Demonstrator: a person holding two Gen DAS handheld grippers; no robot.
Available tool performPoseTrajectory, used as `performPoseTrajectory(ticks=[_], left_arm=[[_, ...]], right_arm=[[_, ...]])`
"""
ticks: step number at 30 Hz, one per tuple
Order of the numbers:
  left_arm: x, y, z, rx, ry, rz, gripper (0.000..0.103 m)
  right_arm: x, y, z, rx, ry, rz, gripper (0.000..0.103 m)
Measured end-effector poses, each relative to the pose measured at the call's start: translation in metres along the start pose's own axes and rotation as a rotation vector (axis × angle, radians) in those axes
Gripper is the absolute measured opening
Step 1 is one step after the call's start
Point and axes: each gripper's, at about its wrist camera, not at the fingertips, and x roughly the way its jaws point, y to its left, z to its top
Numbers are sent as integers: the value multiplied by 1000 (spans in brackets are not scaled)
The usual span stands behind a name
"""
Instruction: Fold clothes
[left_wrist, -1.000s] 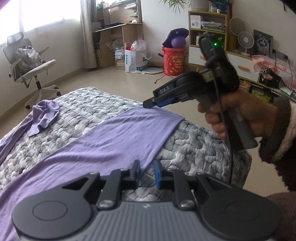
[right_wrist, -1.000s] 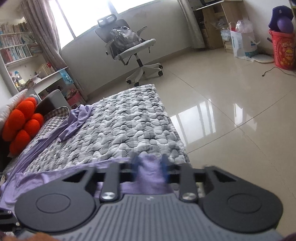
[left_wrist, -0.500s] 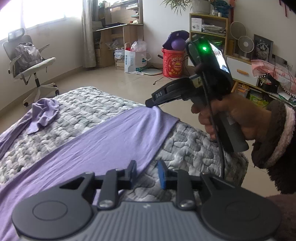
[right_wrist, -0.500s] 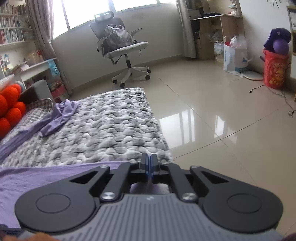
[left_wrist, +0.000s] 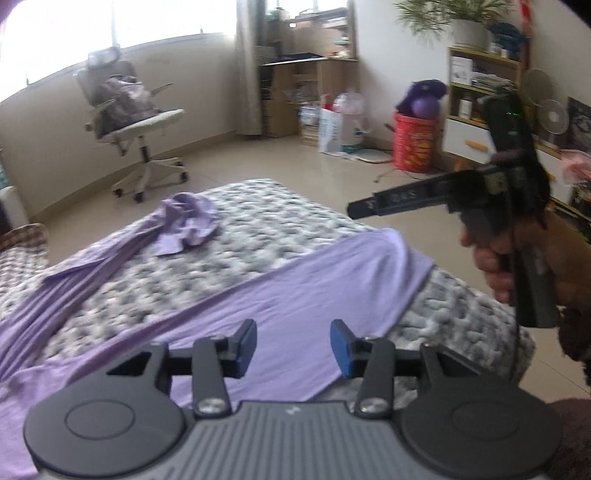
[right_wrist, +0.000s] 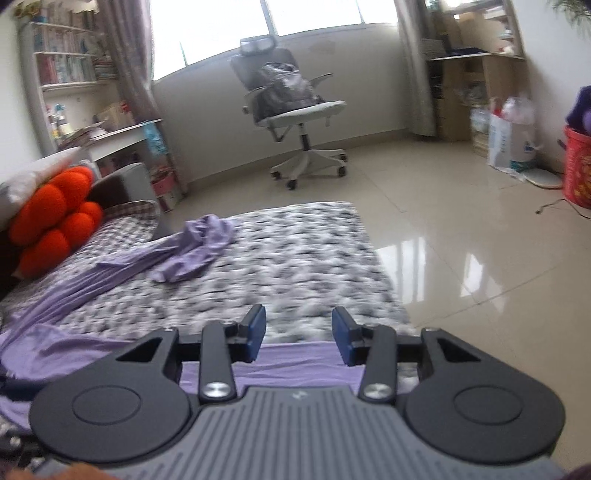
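The purple garment (left_wrist: 303, 295) lies spread flat across the near corner of the bed (left_wrist: 258, 229), one edge reaching the bed's corner, while its bunched far end (left_wrist: 188, 225) sits crumpled farther up the grey quilt. The left gripper (left_wrist: 293, 345) hovers above the garment with its jaws spread apart, holding nothing. The right gripper (right_wrist: 299, 338) is likewise parted and empty, above the garment's edge (right_wrist: 295, 360) at the bed's corner.

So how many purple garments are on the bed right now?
2: a flat purple cloth spread across the near end under both grippers, and a bunched purple garment trailing along the far side. More may lie out of view.
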Motion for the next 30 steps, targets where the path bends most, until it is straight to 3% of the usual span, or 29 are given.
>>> performPoseTrajectory(ticks=[12,30], left_arm=[[-27,54,-9,-85,12,149,56],[-53,166,-26,-244,21,375,66]], right_arm=[[13,63,2,-80,51,119,44],[54,148,25,-132,99,269,46]])
